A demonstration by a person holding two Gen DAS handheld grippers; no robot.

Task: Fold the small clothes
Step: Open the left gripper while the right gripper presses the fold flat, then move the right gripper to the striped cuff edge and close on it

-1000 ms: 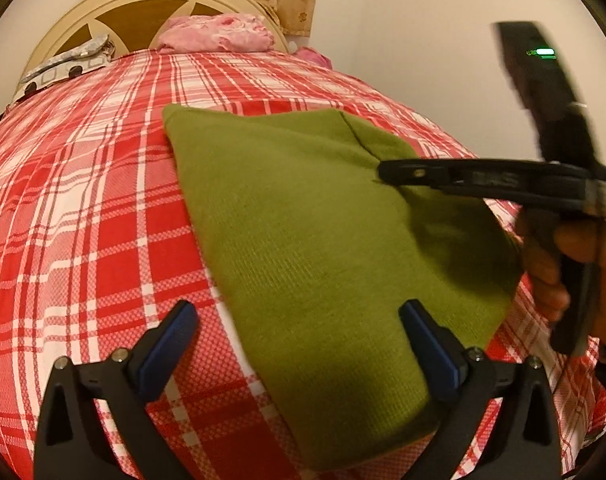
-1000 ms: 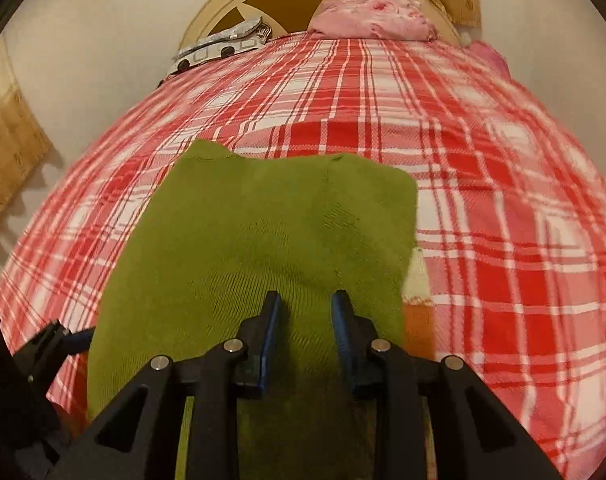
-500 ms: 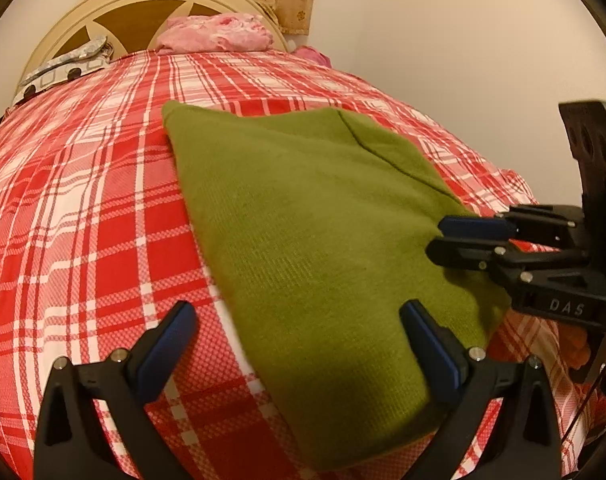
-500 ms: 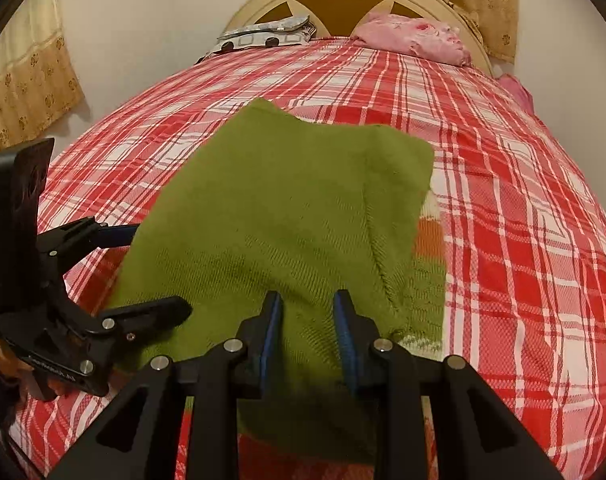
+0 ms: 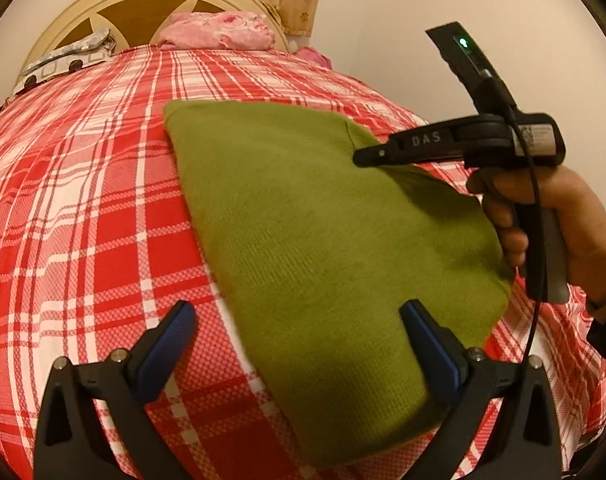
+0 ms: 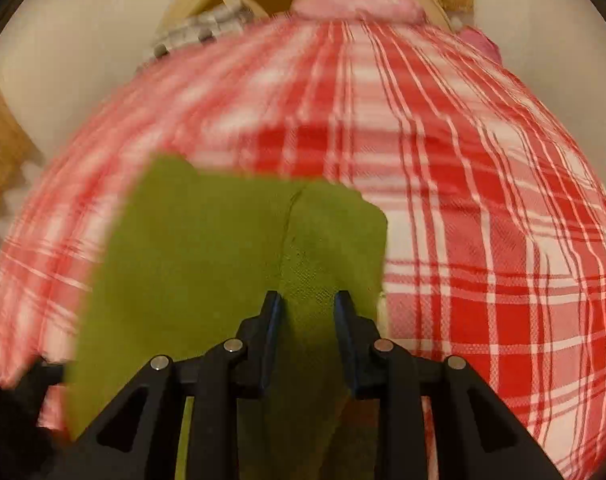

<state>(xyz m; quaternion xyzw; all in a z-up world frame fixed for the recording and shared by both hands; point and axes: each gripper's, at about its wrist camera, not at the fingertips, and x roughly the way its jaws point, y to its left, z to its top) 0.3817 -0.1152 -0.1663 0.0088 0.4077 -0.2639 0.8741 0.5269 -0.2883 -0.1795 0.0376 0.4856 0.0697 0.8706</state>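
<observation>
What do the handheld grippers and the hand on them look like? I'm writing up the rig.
Each gripper, left gripper and right gripper, is black plastic with blue finger pads and silver screws. The right gripper reads "DAS", with a green light, white sticker and black cable. The right hand is bare, with a wristband.

You've got one green garment, two grippers, one pink pillow at 12 o'clock, one patterned one.

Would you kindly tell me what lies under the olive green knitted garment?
The olive green knitted garment lies on the red and white plaid bedspread, which shows all around it. Whatever sits directly beneath the cloth is covered.
</observation>
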